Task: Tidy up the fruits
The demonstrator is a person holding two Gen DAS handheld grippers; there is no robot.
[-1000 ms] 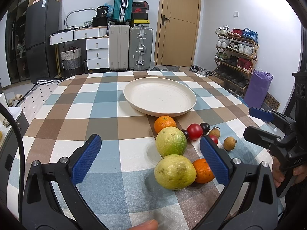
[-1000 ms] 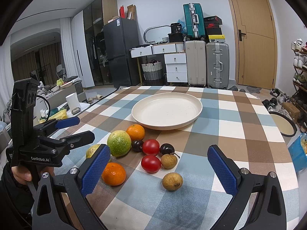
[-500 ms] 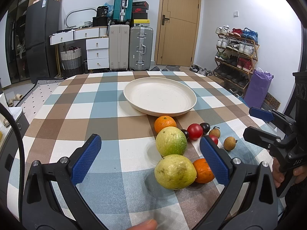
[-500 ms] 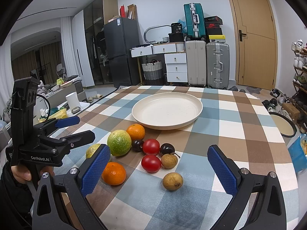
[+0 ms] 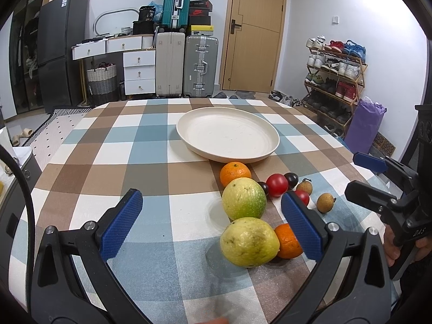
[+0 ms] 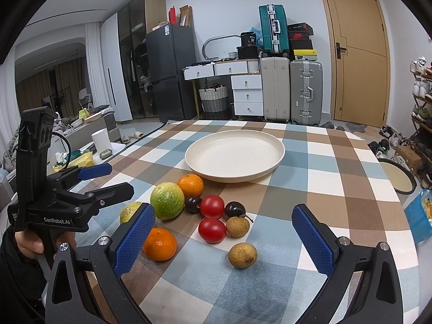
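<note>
A cream plate [image 5: 228, 135] [image 6: 235, 155] stands empty on the checked tablecloth. In front of it lies a cluster of fruit: a yellow guava [image 5: 249, 241], a green guava [image 5: 244, 198] [image 6: 167, 201], two oranges [image 5: 235, 173] [image 6: 159, 243], two red tomatoes [image 6: 212, 206] [image 6: 212, 230], dark plums [image 6: 235, 209] and two brown longans [image 6: 242, 255]. My left gripper [image 5: 213, 225] is open and empty, just before the yellow guava. My right gripper [image 6: 222, 240] is open and empty, over the near tomato and longan. Each gripper shows in the other's view [image 5: 378, 181] [image 6: 100, 178].
The table's edge falls away on the right [image 6: 399, 216] and left [image 5: 35, 178]. Suitcases [image 5: 201, 66], white drawers [image 5: 139, 67], a fridge [image 5: 60, 48], a door and a shoe rack [image 5: 334, 73] stand beyond the table.
</note>
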